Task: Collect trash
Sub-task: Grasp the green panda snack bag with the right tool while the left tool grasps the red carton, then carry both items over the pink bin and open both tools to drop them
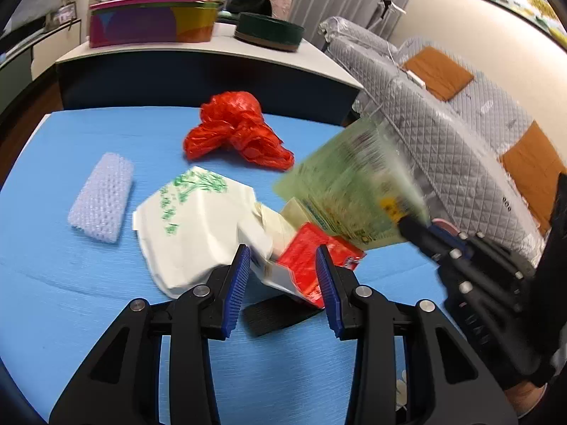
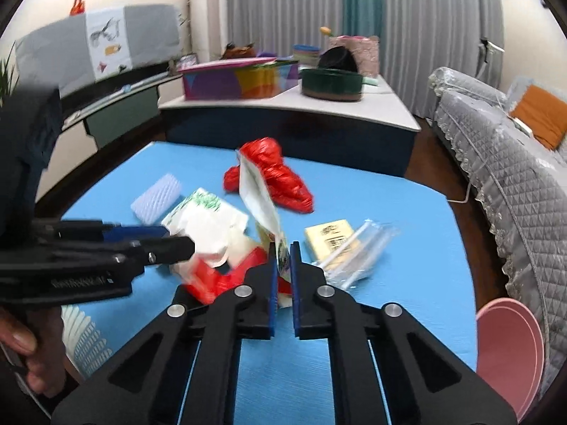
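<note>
From your left wrist view, your left gripper grasps a red-and-white packet, low over the blue counter. A white paper bag lies just left of it, with a red plastic bag far behind. From your right wrist view, your right gripper is clenched on a thin green pouch, which stands up tall and floppy. You seem to be picking up trash; next, carry it to a bin.
</note>
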Demonstrator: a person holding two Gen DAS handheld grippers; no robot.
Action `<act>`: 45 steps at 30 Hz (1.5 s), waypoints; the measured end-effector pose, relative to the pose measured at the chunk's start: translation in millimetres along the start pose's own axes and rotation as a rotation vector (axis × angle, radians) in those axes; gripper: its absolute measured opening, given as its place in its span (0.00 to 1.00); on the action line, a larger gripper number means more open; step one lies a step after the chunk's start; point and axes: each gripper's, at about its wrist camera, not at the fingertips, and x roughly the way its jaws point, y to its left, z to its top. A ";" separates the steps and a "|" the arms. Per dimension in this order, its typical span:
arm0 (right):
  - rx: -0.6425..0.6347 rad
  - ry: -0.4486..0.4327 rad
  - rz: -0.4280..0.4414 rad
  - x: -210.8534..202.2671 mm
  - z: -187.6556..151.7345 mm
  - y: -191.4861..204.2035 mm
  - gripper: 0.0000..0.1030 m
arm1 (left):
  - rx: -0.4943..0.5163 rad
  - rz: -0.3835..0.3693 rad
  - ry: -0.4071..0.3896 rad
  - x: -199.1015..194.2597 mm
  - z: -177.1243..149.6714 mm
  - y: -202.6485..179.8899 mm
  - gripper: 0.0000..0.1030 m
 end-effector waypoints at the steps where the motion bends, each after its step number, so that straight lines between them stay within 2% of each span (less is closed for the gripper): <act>1: 0.010 -0.001 -0.003 -1.8 -0.9 -3.4 0.04 | 0.009 0.013 0.008 2.5 -0.3 -1.8 0.37; 4: 0.020 -0.005 -0.010 -5.6 -2.4 -9.1 0.04 | 0.023 0.058 0.031 9.0 -2.1 -4.1 0.36; 8: 0.033 -0.017 -0.016 -13.8 -4.2 -14.9 0.04 | 0.009 0.085 0.029 8.7 -1.9 1.0 0.15; 10: 0.036 -0.020 -0.019 -17.1 -5.1 -17.1 0.04 | 0.009 0.095 0.017 5.7 -1.2 1.7 0.14; 17: 0.043 -0.030 -0.039 -26.9 -8.3 -22.7 0.04 | 0.041 0.123 -0.038 -5.8 1.1 -4.8 0.10; 29: 0.053 -0.046 -0.072 -44.6 -15.8 -34.3 0.04 | 0.095 0.149 -0.144 -24.1 4.1 -21.1 0.10; 45: 0.093 -0.068 -0.108 -65.1 -24.7 -56.5 0.04 | 0.165 0.137 -0.185 -26.2 4.4 -52.2 0.10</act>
